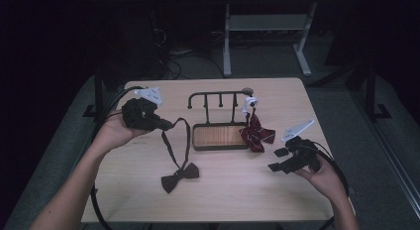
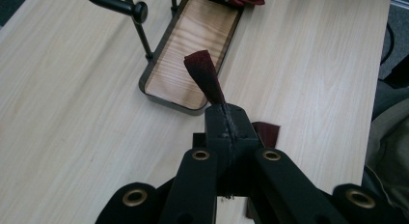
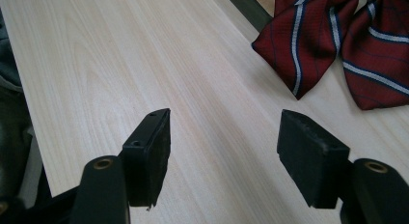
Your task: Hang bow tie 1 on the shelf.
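Note:
A dark maroon bow tie (image 1: 179, 176) lies on the table near the front, and its strap (image 1: 187, 136) loops up to my left gripper (image 1: 167, 124). That gripper is shut on the strap, whose end (image 2: 205, 74) sticks out past the jaws in the left gripper view. A red striped bow tie (image 1: 256, 132) hangs from the right end of a black hook rack (image 1: 218, 97) and spreads onto the table (image 3: 318, 35). My right gripper (image 1: 278, 159) hovers open, just right of and in front of the striped tie, with nothing between its fingers (image 3: 152, 151).
The rack stands on a dark-rimmed wooden tray (image 1: 219, 136) at the table's middle. The light wooden table (image 1: 148, 200) has its front edge near the person's forearms. Cables trail from both grippers off the table sides. A white desk frame (image 1: 227, 41) stands behind.

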Available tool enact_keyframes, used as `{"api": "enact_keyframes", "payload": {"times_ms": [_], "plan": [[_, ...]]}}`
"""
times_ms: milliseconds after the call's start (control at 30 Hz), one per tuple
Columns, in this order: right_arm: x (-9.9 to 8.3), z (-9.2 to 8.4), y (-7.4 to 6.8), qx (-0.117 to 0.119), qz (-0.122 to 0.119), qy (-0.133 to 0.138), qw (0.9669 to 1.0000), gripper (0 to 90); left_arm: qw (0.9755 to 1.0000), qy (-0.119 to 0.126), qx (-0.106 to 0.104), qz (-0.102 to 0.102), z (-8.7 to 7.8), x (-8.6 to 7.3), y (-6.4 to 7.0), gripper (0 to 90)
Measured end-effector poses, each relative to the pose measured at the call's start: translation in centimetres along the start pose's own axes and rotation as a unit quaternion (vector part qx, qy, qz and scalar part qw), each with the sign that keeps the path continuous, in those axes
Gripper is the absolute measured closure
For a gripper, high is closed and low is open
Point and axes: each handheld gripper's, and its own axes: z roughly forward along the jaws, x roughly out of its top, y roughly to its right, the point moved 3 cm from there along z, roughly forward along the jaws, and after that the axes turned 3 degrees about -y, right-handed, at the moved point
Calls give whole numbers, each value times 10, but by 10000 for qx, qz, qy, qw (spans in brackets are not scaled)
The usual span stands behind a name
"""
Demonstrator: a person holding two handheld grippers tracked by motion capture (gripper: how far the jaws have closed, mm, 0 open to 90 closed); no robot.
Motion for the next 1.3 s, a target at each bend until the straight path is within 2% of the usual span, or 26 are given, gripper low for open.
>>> {"api": "enact_keyframes", "payload": {"times_ms": [300, 633, 1033, 1300], "plan": [[-1, 0, 1, 0, -12, 4, 10000, 359, 9999, -111, 68, 54, -7, 10, -8, 900], [0, -1, 0, -13, -16, -8, 10000, 358, 9997, -156, 140, 106, -12, 22, -12, 900], [-1, -3, 0, -20, -46, -4, 10000, 357, 9995, -171, 76, 252, -13, 34, -12, 900], [-1, -3, 1, -28, -65, -12, 10000, 357, 9990, -307, 103, 307, -12, 47, -17, 900]]}}
